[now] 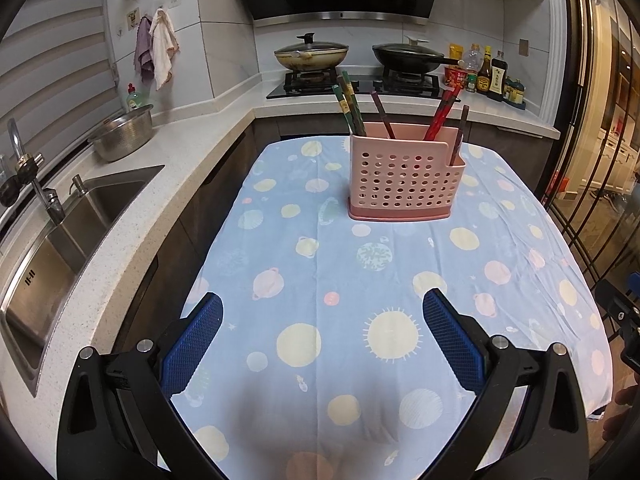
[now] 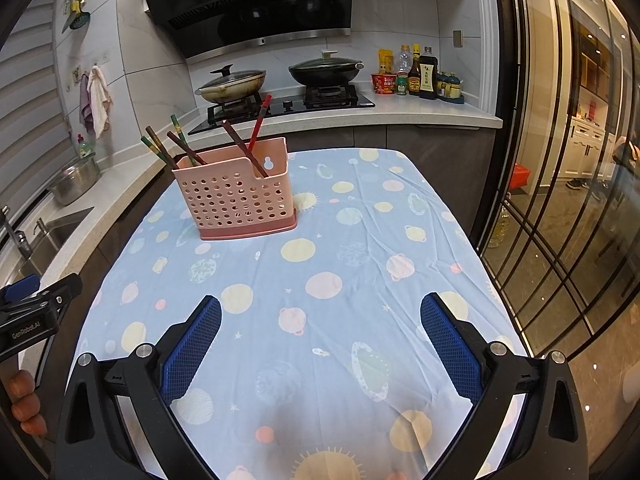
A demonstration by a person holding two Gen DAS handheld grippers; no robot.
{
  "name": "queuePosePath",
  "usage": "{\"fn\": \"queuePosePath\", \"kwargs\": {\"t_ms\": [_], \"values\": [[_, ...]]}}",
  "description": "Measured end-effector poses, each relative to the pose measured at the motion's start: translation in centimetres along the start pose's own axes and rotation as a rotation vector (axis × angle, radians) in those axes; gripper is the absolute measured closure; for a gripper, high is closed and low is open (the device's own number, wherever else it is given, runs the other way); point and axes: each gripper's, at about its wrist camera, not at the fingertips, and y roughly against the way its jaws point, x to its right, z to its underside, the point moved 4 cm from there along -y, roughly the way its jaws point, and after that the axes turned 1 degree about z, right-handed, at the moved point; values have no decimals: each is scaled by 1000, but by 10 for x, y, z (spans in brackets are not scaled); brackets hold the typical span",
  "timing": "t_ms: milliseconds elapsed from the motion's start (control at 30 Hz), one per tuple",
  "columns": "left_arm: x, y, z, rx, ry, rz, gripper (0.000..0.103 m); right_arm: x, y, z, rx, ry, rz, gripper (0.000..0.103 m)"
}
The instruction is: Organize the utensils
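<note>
A pink perforated utensil holder (image 1: 404, 176) stands upright on the blue planet-print tablecloth (image 1: 340, 280), toward the far end of the table. Several chopsticks stand in it: green ones (image 1: 350, 108) on the left, a dark one (image 1: 382, 114) in the middle, red ones (image 1: 440, 114) on the right. The holder also shows in the right wrist view (image 2: 236, 196), far left of centre. My left gripper (image 1: 322, 308) is open and empty above the near cloth. My right gripper (image 2: 320, 310) is open and empty, well short of the holder.
A counter with a steel sink (image 1: 60, 232) and a colander (image 1: 124, 132) runs along the left. Behind the table stand a stove with two lidded pans (image 1: 312, 56) and sauce bottles (image 1: 488, 72). A glass partition (image 2: 560, 200) is on the right. The left gripper's body (image 2: 28, 316) shows at the right view's left edge.
</note>
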Motion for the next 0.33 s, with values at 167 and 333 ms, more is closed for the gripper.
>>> {"fn": "queuePosePath", "kwargs": {"t_ms": [167, 333], "values": [[-3, 0, 0, 1, 6, -16, 7, 2, -1, 0, -1, -1, 3, 7], [-6, 0, 0, 8, 7, 8, 7, 6, -3, 0, -2, -6, 8, 7]]}}
